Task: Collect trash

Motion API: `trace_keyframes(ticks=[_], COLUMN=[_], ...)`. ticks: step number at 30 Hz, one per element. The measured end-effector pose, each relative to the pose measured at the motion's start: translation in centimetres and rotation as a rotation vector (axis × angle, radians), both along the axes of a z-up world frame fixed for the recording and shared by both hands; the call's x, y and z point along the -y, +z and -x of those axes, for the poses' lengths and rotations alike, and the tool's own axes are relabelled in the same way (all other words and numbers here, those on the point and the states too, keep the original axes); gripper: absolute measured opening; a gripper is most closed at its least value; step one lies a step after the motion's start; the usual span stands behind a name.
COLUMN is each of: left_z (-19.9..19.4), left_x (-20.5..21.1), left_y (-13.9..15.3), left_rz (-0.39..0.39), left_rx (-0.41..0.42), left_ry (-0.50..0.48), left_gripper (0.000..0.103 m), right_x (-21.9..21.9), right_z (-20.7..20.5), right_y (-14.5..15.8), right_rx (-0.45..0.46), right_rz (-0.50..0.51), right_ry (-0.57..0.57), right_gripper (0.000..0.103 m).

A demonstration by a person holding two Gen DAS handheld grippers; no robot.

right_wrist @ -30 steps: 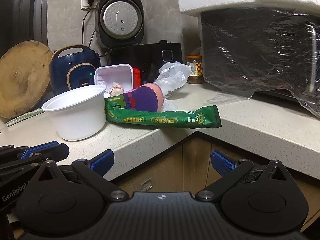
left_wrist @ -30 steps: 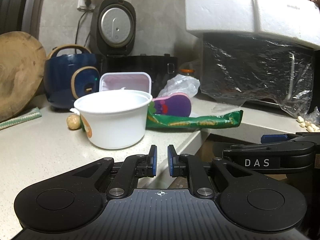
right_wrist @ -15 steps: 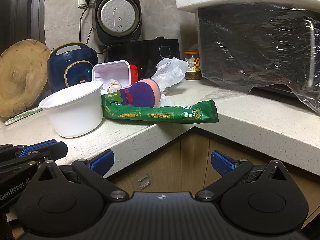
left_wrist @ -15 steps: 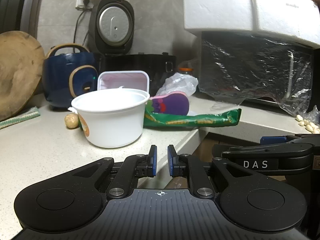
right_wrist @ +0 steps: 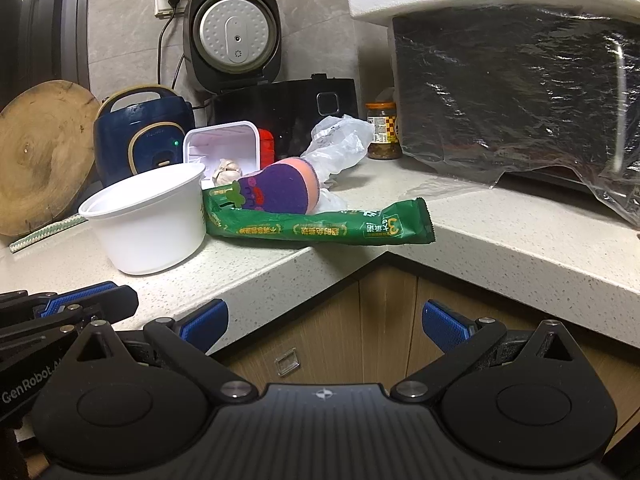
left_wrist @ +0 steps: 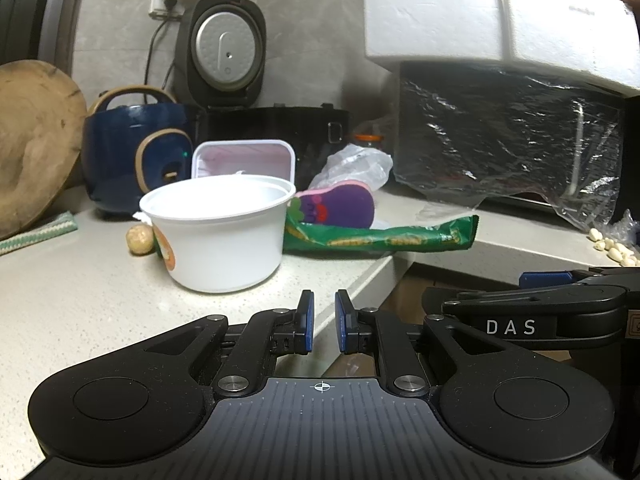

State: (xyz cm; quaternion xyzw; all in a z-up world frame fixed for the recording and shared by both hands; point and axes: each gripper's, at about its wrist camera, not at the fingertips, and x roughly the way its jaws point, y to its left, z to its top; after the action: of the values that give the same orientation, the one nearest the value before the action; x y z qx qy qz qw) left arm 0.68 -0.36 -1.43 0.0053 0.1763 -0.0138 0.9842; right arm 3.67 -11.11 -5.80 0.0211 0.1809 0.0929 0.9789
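Corner kitchen counter (left_wrist: 80, 300), speckled pale stone, grey tile wall behind, clutter pushed toward the back.

Left wrist view: left gripper (left_wrist: 321, 326) hangs just off the counter edge, pads nearly pressed together with a thin gap, holding nothing. White plastic tub (left_wrist: 218, 232) sits right ahead on the counter, apparently empty. Judgement: light, thin-walled, will flex; pinch the rim, not the body. Green snack wrapper (left_wrist: 380, 236) lies just beside the tub on its right, one end poking past the counter corner. Judgement: near weightless, slick film, crushes easily; that overhanging end is the easy grab. Small round brown thing (left_wrist: 139, 241) sits left of the tub, cannot tell what. Purple eggplant-shaped sponge (left_wrist: 340, 208) rests just behind the wrapper, crumpled clear bag (left_wrist: 356, 164) behind that.

Right wrist view: right gripper (right_wrist: 324, 326) is spread wide, empty, below counter level in front of the wood cabinet (right_wrist: 360, 320). Wrapper's crimped end overhangs the corner, a clear approach from here. The sponge is touching the wrapper's top edge, so it may drag along. The pink-lined box (right_wrist: 222, 148) with a garlic bulb (right_wrist: 228, 170) inside sits behind the tub. Blue rice cooker (right_wrist: 140, 136), open black cooker (right_wrist: 234, 32), sauce jar (right_wrist: 382, 130) and film-wrapped oven (right_wrist: 516, 92) are well back, not in the way.
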Motion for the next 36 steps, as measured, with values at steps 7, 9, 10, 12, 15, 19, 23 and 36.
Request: trace_keyframes(ticks=[7,9,10,12,15,19,23,36], left_z=[0.2,0.2,0.2,0.2,0.3,0.4,0.4,-0.4], left_x=[0.2,0.1,0.0,0.0,-0.4,-0.5,-0.6,-1.2], left_y=[-0.2,-0.2,-0.2,-0.2,-0.2,-0.1,-0.2,0.0], left_rz=[0.005,0.006,0.007,0.009,0.013,0.014,0.020,0.038], left_rx=[0.003,0.003,0.002,0.000,-0.003,-0.003,-0.005,-0.032], left_ry=[0.001,0.001,0.000,0.000,-0.002,-0.004,-0.003,0.020], left_gripper=[0.015,0.015,0.015,0.015,0.015,0.015,0.015,0.015], right_x=[-0.2,-0.3,-0.4,-0.5,-0.5,-0.4,-0.4,-0.1], right_z=[0.1,0.2,0.2,0.3,0.2,0.3,0.3,-0.2], right_y=[-0.1,-0.1,-0.2,-0.2,-0.2,-0.2,-0.2,-0.4], right_rx=[-0.001,-0.001,-0.001,-0.002,-0.005,-0.007,-0.006,-0.012], right_rz=[0.005,0.006,0.008,0.011,0.013,0.011,0.016,0.003], right_ry=[0.006,0.006,0.008,0.010,0.012,0.010,0.007,0.021], right_gripper=[0.103,0.103,0.103,0.103,0.103,0.103,0.103,0.103])
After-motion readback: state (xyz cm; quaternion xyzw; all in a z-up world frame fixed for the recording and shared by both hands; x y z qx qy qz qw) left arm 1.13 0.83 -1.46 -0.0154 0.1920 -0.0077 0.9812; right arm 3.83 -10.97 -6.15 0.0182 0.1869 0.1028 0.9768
